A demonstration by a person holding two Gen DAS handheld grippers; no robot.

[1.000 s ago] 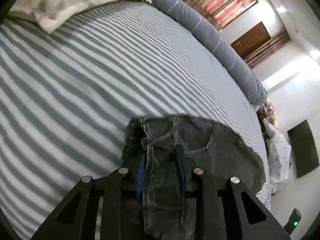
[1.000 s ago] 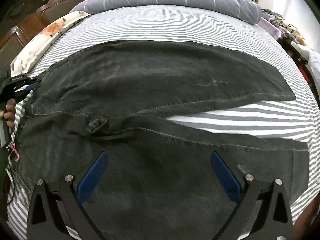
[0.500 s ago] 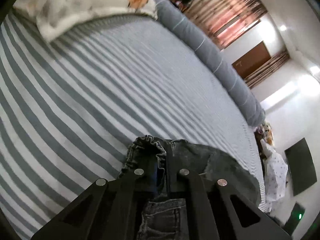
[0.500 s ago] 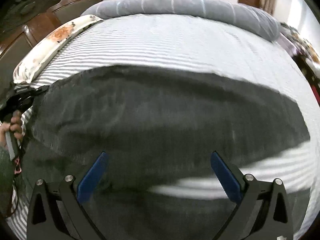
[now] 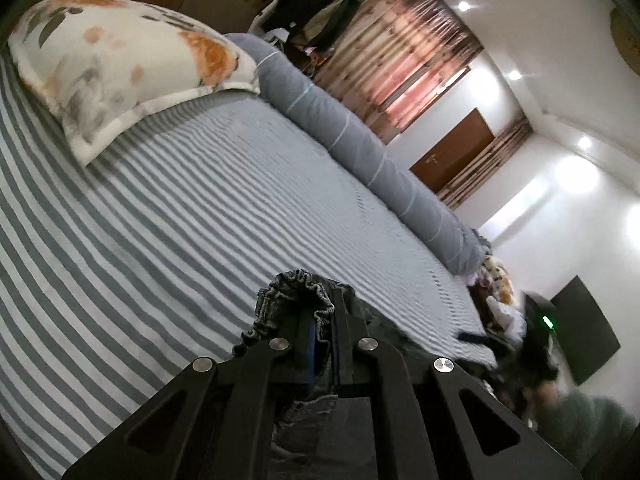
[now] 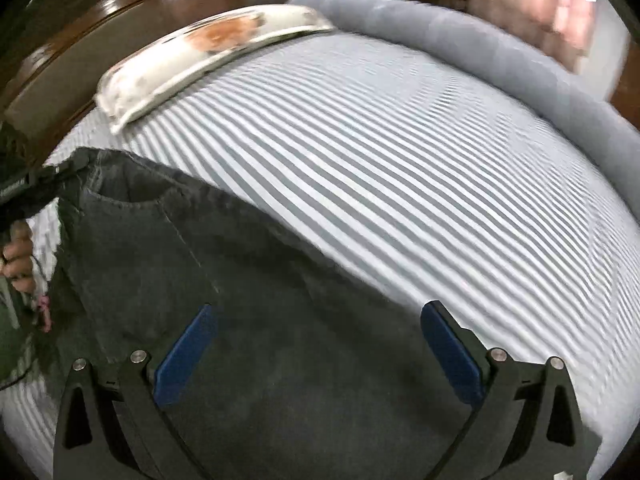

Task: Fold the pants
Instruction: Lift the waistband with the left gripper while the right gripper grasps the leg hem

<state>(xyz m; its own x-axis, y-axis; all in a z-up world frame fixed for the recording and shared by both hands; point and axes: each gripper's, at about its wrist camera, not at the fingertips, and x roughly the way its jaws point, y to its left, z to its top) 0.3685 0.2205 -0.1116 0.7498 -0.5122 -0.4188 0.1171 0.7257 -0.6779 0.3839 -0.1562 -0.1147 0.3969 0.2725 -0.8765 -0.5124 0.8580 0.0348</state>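
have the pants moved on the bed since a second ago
Yes. In the right wrist view the pants lay spread flat with both legs apart; now the left gripper has lifted the waistband, nearer the floral pillow.

Dark grey pants (image 6: pixel 280 320); grey-and-white striped sheet (image 5: pixel 160 220); white pillow (image 5: pixel 120 64), seemingly orange-flowered; blue pads (image 6: pixel 186 360).

The room was lit by bright recessed ceiling lights (image 5: pixel 464 5) that flared to white glare on the far wall, and pinkish daylight glowed through the curtains (image 5: pixel 404 60). The left wrist view was fairly sharp at centre, with strong fisheye bending and black vignetting at the corners. The right wrist view was motion-blurred, smearing the striped bedsheet (image 6: pixel 400 168) and bolster (image 6: pixel 500 60).
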